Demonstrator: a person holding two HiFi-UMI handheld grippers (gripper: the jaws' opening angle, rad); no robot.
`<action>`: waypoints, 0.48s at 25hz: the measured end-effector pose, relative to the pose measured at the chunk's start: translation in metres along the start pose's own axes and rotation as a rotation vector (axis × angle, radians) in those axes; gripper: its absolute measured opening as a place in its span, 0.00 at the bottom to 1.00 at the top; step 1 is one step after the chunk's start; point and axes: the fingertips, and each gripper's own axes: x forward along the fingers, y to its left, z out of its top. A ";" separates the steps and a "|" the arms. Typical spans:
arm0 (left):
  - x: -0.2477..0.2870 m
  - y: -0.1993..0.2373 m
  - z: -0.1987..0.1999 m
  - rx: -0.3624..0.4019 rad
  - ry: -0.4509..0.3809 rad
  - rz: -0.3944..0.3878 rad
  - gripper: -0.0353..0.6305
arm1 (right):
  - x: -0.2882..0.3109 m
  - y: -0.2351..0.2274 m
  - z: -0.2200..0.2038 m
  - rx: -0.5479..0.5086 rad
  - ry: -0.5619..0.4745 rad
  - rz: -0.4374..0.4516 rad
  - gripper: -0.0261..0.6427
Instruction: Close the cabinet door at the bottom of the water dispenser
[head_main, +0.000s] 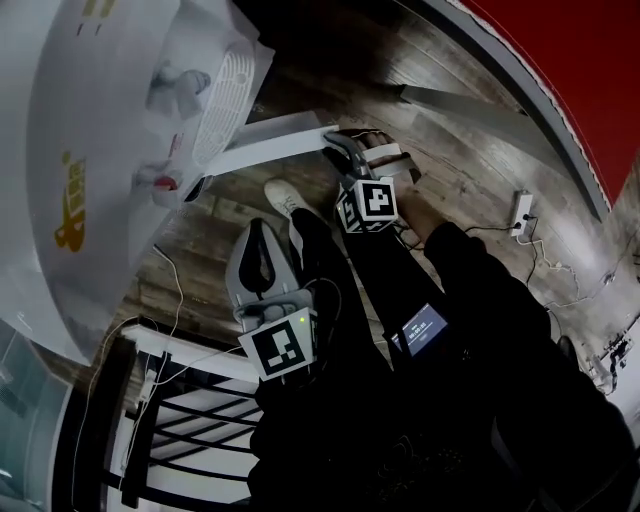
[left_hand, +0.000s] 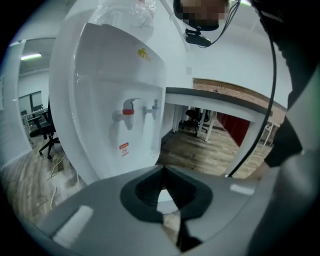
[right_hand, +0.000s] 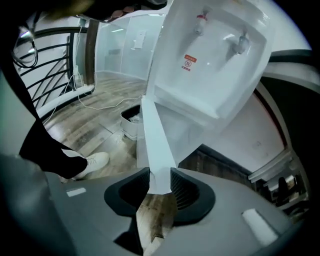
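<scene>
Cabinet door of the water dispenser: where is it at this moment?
In the right gripper view the cabinet door stands open below the water dispenser, its free edge between the right tool's jaws.

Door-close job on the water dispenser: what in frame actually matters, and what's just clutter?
In play:
- water dispenser
- its open cabinet door
- right gripper, closed on the door's edge

Lying about:
- left gripper, shut, holding nothing
- white bin
- power adapter on the floor
- office chair
- black railing
</scene>
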 end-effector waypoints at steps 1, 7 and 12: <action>0.001 0.001 0.001 -0.010 -0.003 0.002 0.06 | 0.004 -0.007 0.000 -0.028 -0.006 -0.005 0.24; 0.005 -0.004 0.009 -0.028 -0.018 -0.010 0.06 | 0.037 -0.072 0.007 -0.187 -0.004 -0.012 0.23; 0.009 0.007 0.009 -0.036 -0.012 0.026 0.06 | 0.068 -0.122 0.030 -0.264 0.000 -0.043 0.22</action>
